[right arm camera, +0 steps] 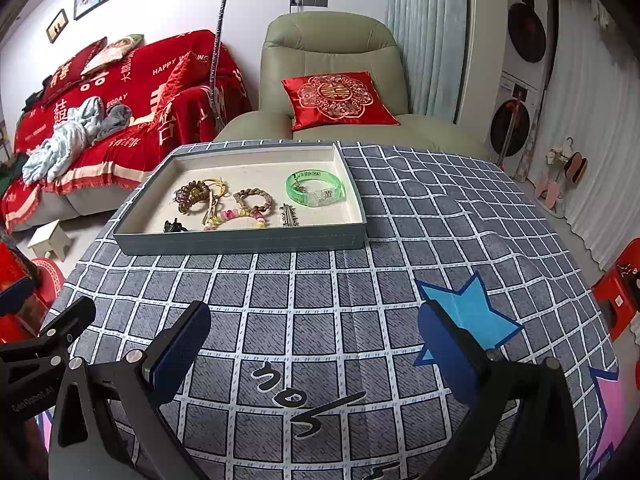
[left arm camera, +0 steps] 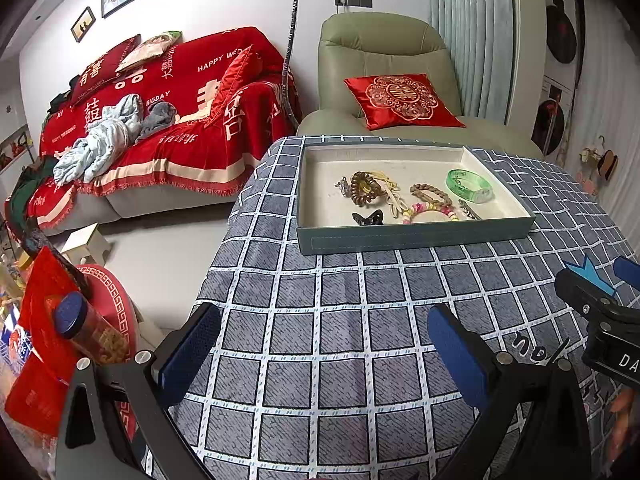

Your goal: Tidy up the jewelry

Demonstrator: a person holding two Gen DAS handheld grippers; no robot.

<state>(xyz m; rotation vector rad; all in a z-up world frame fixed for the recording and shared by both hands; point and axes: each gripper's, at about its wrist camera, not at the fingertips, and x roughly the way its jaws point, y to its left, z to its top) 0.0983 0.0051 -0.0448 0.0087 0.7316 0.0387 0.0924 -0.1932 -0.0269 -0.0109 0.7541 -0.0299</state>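
A grey-blue tray (left arm camera: 416,236) (right arm camera: 240,242) stands on the checked tablecloth. In it lie a green bangle (left arm camera: 470,185) (right arm camera: 316,188), a brown beaded bracelet (left arm camera: 431,195) (right arm camera: 253,199), a pastel bead bracelet (left arm camera: 430,212) (right arm camera: 240,218), a brown coil hair tie (left arm camera: 365,189) (right arm camera: 192,196), a black claw clip (left arm camera: 367,218) (right arm camera: 174,225) and a silver hair clip (left arm camera: 469,209) (right arm camera: 289,214). My left gripper (left arm camera: 324,344) is open and empty, short of the tray. My right gripper (right arm camera: 316,344) is open and empty, also short of the tray.
The tablecloth (left arm camera: 340,320) (right arm camera: 440,240) has a blue star print (right arm camera: 468,320). A green armchair with a red cushion (left arm camera: 400,100) stands behind the table. A red-covered sofa (left arm camera: 168,120) is at the left. Red bags and a jar (left arm camera: 80,328) sit beside the table's left edge.
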